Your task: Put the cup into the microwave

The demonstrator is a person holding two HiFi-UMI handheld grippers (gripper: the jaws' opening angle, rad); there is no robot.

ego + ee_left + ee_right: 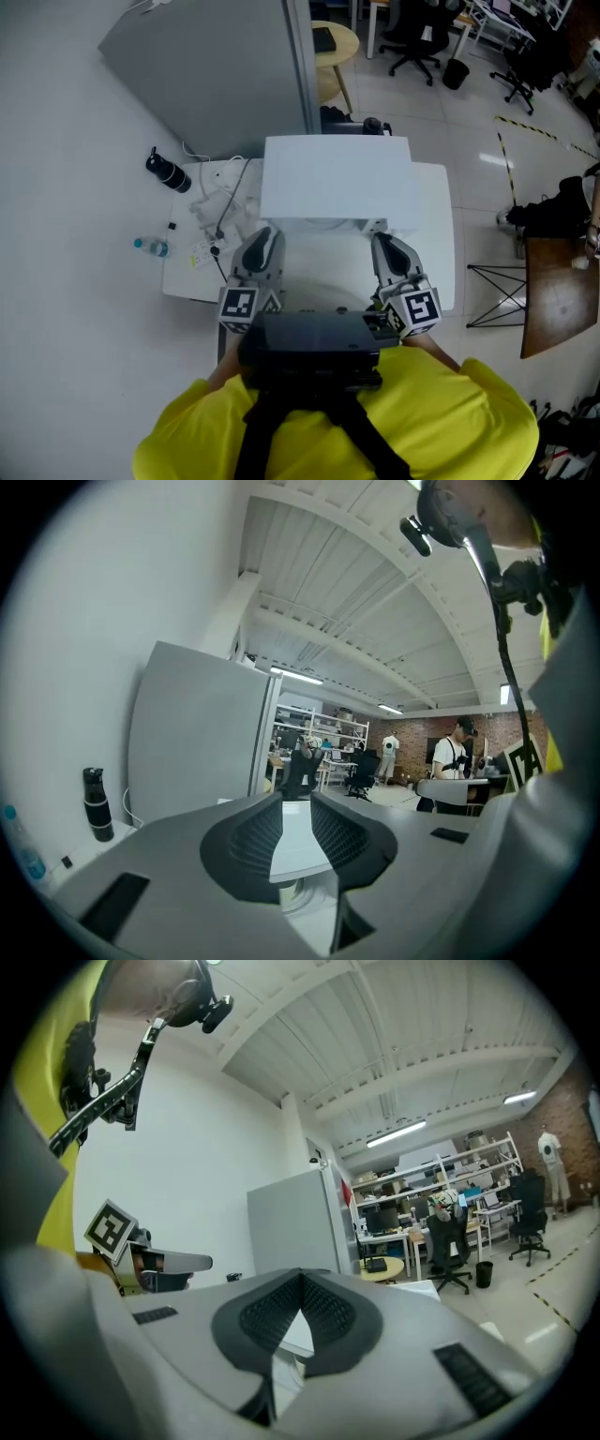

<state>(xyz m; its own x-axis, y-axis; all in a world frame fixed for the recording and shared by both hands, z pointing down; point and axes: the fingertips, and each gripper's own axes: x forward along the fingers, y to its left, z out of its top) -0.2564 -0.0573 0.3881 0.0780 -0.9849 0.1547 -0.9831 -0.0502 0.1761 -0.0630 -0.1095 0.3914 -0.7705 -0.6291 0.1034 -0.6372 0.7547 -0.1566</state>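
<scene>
A white microwave (337, 178) stands at the back of the white table (436, 244), and its pale top (298, 841) shows between the left jaws. I see no cup clearly in any view. Low between the left jaws there is a pale round shape (295, 892), and I cannot tell what it is. My left gripper (262, 246) hovers before the microwave's left front; its jaws stand apart with nothing between the pads (255, 834). My right gripper (389, 248) is level with it before the right front, with its tips (301, 1283) meeting on nothing.
A black bottle (167, 172), a small water bottle (150, 247) and cables with a power strip (216, 230) lie on the table's left part. A grey partition (216, 66) rises behind. A brown table (558, 291) stands at the right, with office chairs (417, 33) further back.
</scene>
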